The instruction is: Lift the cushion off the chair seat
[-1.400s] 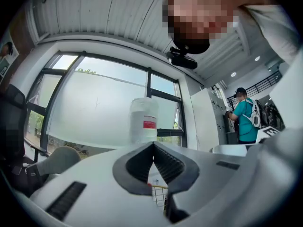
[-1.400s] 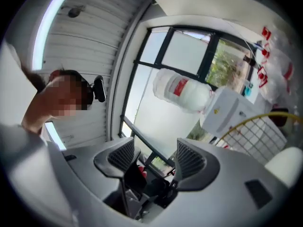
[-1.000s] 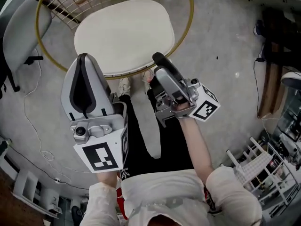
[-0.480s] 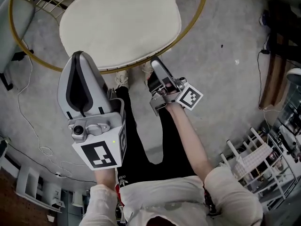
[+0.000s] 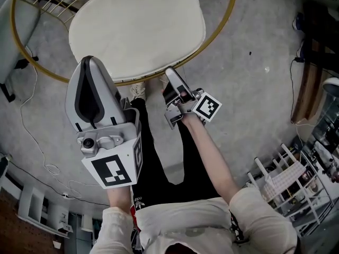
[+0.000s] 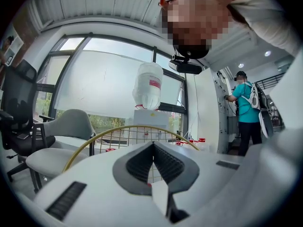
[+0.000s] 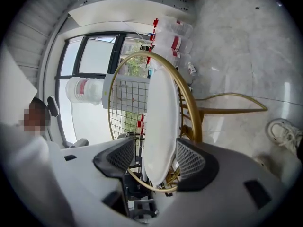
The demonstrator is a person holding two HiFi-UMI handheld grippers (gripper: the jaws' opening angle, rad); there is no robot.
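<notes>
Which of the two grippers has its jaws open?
The right gripper: its jaws stand apart, with the edge of the white cushion between them. The left gripper has its jaws together, with nothing between.

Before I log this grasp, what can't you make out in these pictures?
Head view: far edge of the cushion, cut off by the top border.
Head view: jaw gap of the right gripper, covered by its own body.
Left gripper view: the cushion, hidden behind the left gripper.

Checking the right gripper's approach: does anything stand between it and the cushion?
Nothing visible does. The right gripper is open, with the near edge of the cushion between its jaws; the gold chair rim runs through that gap too.
</notes>
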